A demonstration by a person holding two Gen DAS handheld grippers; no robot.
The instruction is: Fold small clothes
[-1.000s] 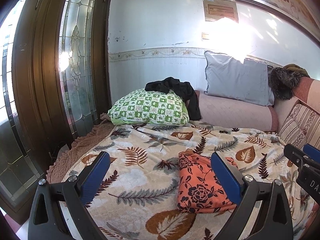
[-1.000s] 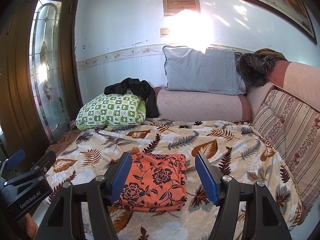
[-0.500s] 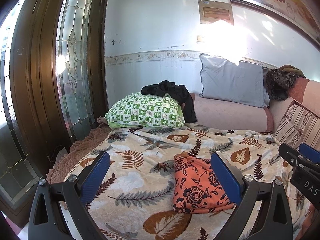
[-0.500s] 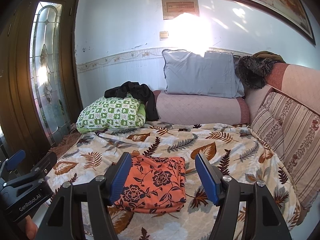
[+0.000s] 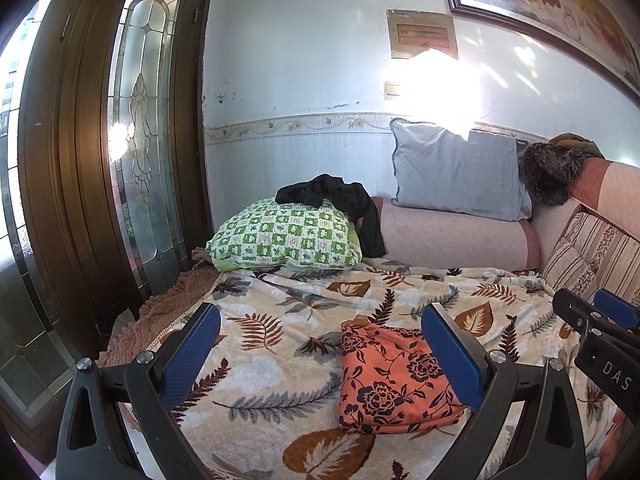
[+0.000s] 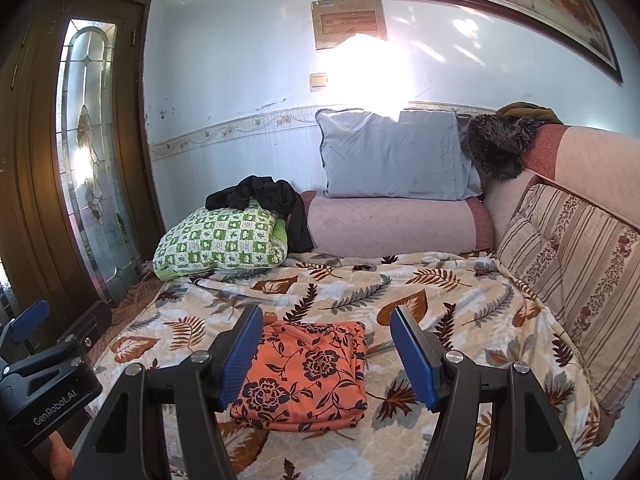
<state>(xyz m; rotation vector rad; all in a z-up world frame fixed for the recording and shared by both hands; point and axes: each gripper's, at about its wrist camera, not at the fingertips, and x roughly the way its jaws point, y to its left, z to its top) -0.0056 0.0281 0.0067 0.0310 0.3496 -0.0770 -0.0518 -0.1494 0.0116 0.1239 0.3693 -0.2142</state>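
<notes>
Both tongs released and empty, left gripper [image 5: 320, 350] and right gripper [image 6: 326, 350] above the folded orange cloth [image 6: 304, 376] lying below and ahead of them on the blanket [image 6: 460, 304]; light, limp, probably slippery layers, so pinch the stacked edge.

The orange cloth with dark flowers [image 6: 308, 376] is folded into a flat, neat rectangle. It lies on the leaf-pattern blanket [image 6: 460, 292], near its front edge, around the middle.
</notes>
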